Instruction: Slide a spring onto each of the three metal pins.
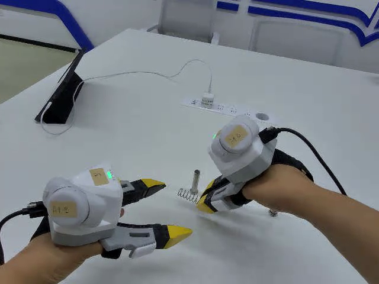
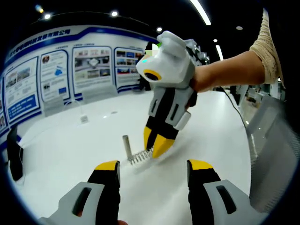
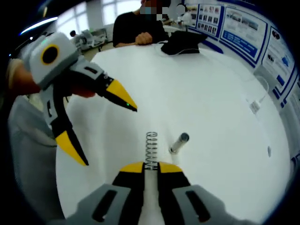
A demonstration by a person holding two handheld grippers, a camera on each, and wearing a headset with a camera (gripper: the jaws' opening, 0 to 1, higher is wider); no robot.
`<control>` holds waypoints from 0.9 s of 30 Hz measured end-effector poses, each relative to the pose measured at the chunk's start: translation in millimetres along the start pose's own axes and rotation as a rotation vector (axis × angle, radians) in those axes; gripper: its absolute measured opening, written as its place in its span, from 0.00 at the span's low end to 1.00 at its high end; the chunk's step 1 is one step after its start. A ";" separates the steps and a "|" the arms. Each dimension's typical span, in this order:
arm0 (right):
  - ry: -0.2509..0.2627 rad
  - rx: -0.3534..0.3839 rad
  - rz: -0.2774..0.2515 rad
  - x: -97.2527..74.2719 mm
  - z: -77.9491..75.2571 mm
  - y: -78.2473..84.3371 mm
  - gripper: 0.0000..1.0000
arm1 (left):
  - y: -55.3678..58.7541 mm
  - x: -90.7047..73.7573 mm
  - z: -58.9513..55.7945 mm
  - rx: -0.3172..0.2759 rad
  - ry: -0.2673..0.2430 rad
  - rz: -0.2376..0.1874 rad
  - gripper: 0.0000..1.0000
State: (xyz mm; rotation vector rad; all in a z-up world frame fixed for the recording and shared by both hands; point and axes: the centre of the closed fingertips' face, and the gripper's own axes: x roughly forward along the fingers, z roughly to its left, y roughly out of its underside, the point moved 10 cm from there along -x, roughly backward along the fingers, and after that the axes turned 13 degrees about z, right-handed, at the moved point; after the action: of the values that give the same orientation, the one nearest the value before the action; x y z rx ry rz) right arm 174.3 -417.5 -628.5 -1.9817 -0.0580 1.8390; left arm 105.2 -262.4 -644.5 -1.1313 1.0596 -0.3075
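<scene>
One metal pin [image 1: 195, 180] stands upright on the white table [image 1: 130, 130]. My right gripper [image 1: 206, 202] is shut on one end of a small coil spring [image 1: 188, 194], which lies almost flat at the pin's foot. In the right gripper view the spring [image 3: 151, 147] sticks forward from the shut gripper [image 3: 151, 168], just left of the pin [image 3: 178, 143]. My left gripper [image 1: 169, 210] is open and holds nothing, a short way left of the pin. From the left gripper view, the open left gripper [image 2: 154, 166] faces the spring [image 2: 139, 157] and the pin [image 2: 125, 145].
A white power strip [image 1: 228, 108] with a plugged charger lies behind the work area. Its cable runs to a black tablet [image 1: 59, 97] standing at the far left. A small metal piece [image 1: 273, 212] lies under my right wrist. A person [image 3: 140, 23] sits across the table.
</scene>
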 end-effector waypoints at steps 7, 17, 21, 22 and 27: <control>-0.016 -0.062 -0.004 -21.2 9.2 5.8 0.12 | -5.0 3.0 -6.9 0.021 0.018 -0.004 0.57; -0.052 -0.171 0.007 -42.4 23.0 12.8 0.12 | -10.4 6.4 -16.1 0.066 0.051 -0.014 0.49; -0.071 -0.219 0.028 -44.9 27.8 13.8 0.12 | -12.3 7.7 -19.1 0.088 0.064 -0.020 0.43; -0.077 -0.233 0.034 -45.7 29.4 13.6 0.12 | -13.1 8.0 -20.1 0.096 0.068 -0.022 0.41; -0.089 -0.273 0.050 -48.6 32.9 11.3 0.12 | -15.4 8.9 -23.7 0.125 0.086 -0.027 0.33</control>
State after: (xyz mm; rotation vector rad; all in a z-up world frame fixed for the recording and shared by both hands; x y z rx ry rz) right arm 134.2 -433.8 -587.5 -2.0937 -0.3040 2.0433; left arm 94.9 -289.1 -636.8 -1.0279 1.0858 -0.4410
